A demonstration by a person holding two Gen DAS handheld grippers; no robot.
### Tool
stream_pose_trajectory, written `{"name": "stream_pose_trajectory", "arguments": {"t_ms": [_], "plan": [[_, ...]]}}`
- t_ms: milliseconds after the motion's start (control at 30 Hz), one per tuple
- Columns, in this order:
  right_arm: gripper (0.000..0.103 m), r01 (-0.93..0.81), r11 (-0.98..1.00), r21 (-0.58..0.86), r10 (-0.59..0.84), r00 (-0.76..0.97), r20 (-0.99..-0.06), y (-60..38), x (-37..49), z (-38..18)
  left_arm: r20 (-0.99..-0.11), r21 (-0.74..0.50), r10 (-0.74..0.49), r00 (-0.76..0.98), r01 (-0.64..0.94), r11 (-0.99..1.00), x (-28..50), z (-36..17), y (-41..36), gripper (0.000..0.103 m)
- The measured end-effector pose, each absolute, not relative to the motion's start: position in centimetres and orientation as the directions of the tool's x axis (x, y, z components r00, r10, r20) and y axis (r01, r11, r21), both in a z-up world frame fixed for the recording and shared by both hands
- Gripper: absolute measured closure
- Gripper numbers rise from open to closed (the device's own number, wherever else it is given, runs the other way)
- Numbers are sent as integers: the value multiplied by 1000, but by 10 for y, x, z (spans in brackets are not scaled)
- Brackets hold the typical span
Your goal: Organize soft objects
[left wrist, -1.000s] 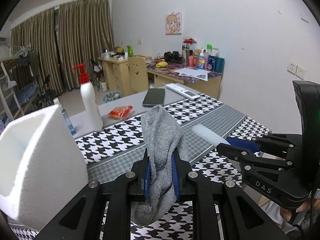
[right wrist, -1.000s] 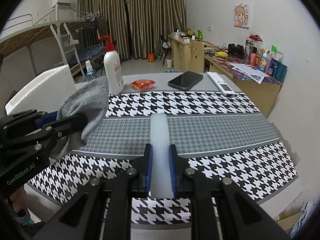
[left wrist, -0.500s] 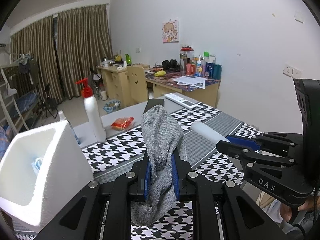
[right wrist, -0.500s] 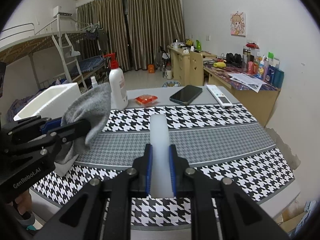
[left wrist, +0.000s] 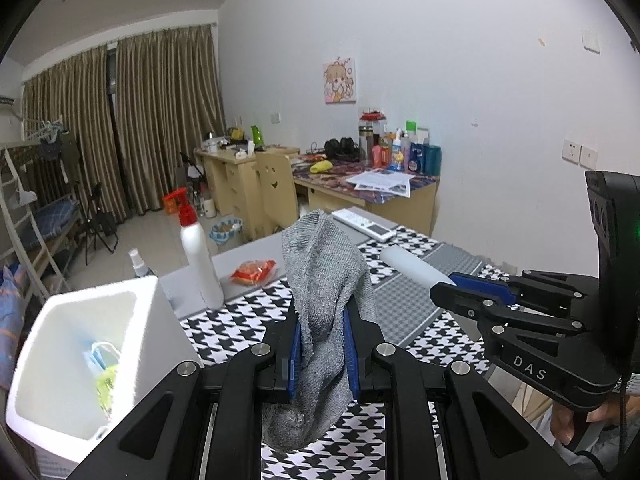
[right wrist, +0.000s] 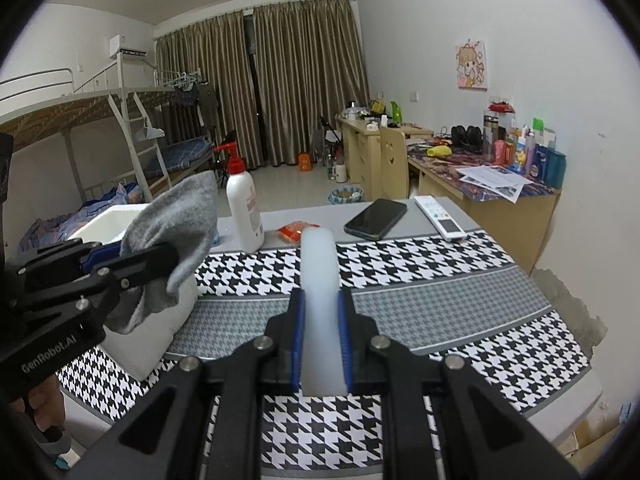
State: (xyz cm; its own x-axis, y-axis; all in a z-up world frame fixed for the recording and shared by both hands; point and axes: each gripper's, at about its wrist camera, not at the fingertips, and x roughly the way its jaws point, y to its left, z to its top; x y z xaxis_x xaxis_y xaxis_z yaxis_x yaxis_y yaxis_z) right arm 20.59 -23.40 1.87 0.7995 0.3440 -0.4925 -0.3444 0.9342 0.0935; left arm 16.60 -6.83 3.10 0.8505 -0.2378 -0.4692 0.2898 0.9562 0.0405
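Phone [right wrist: 376, 219] in left view hidden behind grey sock [left wrist: 324, 280]. White box [left wrist: 92, 360] cut off at bottom left edge. Label on white bottle [right wrist: 245, 212] too small to read.

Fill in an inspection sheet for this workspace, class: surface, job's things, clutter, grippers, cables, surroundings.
Surface: table under a houndstooth cloth.
Job's things: grey sock; white foam piece; white foam box holding a face mask.
Clutter: pump bottle, phone, remote, red packet.
Grippers: left gripper shut on the sock; right gripper shut on the foam piece.
Cables: nothing seen.
Surroundings: bunk bed, curtains, desks.
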Motion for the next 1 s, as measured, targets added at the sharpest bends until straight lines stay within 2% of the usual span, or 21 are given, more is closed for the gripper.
{"name": "stream_pose_trajectory", "arguments": {"t_ms": [600,1000], "plan": [[83,-428,897,114,436,809,-394,-203,206,55,-358,24,-181,916,203,979,162,72,-23,83],[84,-476,874,102,478,801,-361,-179,203,68,-292,18,-122,949,133,991,156,88,3,83]]}}
